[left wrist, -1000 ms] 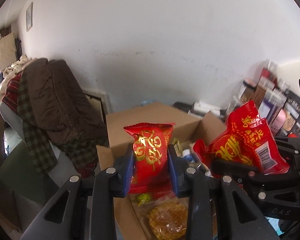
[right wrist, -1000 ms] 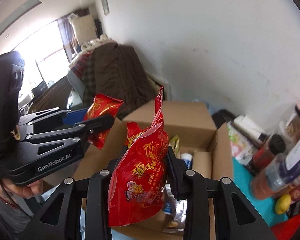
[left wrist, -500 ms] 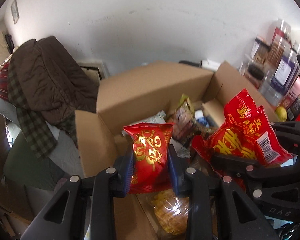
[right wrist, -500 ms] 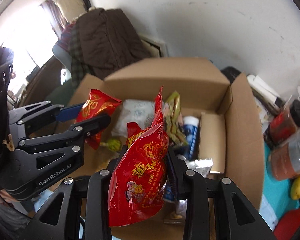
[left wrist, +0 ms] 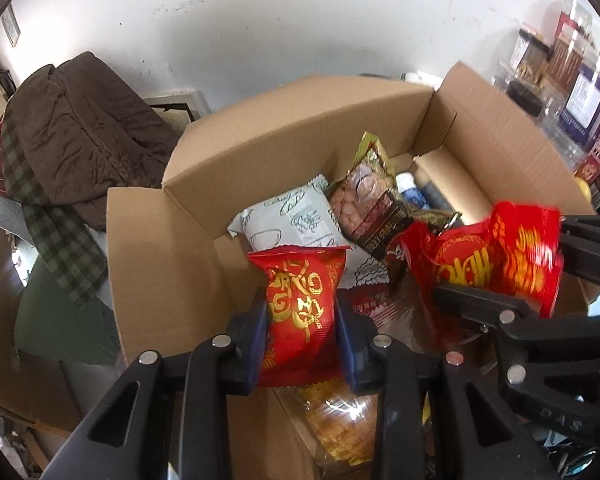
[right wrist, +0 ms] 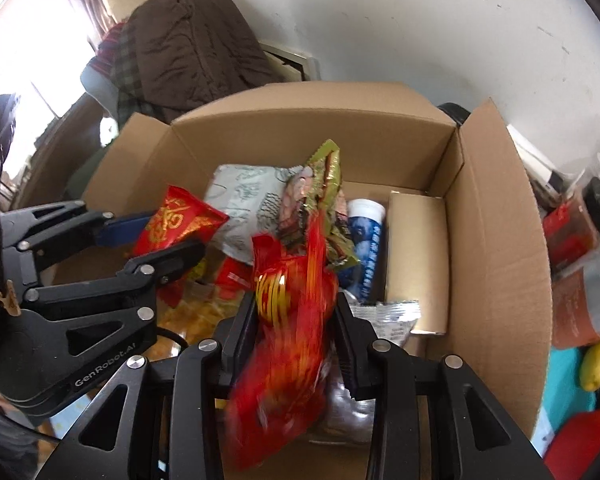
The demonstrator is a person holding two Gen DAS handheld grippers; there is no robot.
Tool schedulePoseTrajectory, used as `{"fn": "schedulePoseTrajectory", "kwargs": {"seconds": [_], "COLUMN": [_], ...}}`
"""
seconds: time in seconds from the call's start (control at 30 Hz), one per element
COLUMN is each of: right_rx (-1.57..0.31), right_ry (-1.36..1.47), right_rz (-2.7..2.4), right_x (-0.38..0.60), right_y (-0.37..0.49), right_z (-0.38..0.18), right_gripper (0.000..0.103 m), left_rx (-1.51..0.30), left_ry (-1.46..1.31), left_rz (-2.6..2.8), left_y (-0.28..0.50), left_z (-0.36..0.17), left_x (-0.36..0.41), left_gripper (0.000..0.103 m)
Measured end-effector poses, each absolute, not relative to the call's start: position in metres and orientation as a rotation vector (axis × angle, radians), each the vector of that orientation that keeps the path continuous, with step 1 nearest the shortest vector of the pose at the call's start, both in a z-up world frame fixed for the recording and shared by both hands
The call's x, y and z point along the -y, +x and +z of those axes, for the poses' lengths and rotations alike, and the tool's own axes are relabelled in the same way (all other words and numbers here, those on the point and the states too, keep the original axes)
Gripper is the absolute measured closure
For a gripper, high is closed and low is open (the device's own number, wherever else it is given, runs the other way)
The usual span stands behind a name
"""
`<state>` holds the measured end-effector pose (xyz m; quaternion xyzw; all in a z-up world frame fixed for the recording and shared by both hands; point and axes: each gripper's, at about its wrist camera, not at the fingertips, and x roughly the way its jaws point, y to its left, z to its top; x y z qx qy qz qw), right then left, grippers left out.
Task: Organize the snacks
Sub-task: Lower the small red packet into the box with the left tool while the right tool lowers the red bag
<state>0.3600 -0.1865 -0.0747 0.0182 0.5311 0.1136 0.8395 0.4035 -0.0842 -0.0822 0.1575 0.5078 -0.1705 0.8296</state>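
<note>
My left gripper (left wrist: 301, 316) is shut on a small red and gold snack packet (left wrist: 300, 304), held over the near left part of an open cardboard box (left wrist: 284, 136). It also shows in the right wrist view (right wrist: 176, 226). My right gripper (right wrist: 296, 312) is shut on a larger red snack bag (right wrist: 288, 344), blurred by motion, over the box's middle. That bag shows in the left wrist view (left wrist: 496, 264). Inside the box lie a white patterned packet (left wrist: 296, 220), a nut bag (left wrist: 364, 196) and a blue tube (right wrist: 366, 240).
Brown and plaid clothes (left wrist: 72, 136) are piled left of the box. Jars and bottles (right wrist: 588, 280) stand to the right, with a yellow lemon (right wrist: 598, 364) on a teal surface. A white wall stands behind. A clear bag of yellow snacks (left wrist: 340, 428) lies below my left gripper.
Both grippers have tipped down and moved forward over the box with their packets; more of the inside of the box shows now. The right bag is swinging.
</note>
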Motion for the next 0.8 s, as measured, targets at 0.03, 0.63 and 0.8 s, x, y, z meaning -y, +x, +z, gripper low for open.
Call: {"fn": "schedulePoseTrajectory", "kwargs": {"seconds": [0.03,0.63,0.8], "right_rx": [-1.129,-1.065,-1.010], "right_ry": [0.040,0.003,-0.013], "right_rz": [0.243,0.160,0.156], "right_x": [0.186,0.196,0.196], "right_y": [0.360,0.342,0.333], "right_z": [-0.076,-0.055,-0.034], "right_gripper": [0.067,0.046,0.046], "left_rx": [-1.082,-1.024,-1.000], "left_ry": [0.345,0.368,0.338], "left_rz": [-0.354,-0.273,-0.288], "left_y": [0.403,0.393,0.386], "left_z": [-0.084,-0.067,-0.048], "left_x": [0.085,0.084,0.086], "left_gripper": [0.072,0.031,0.031]}}
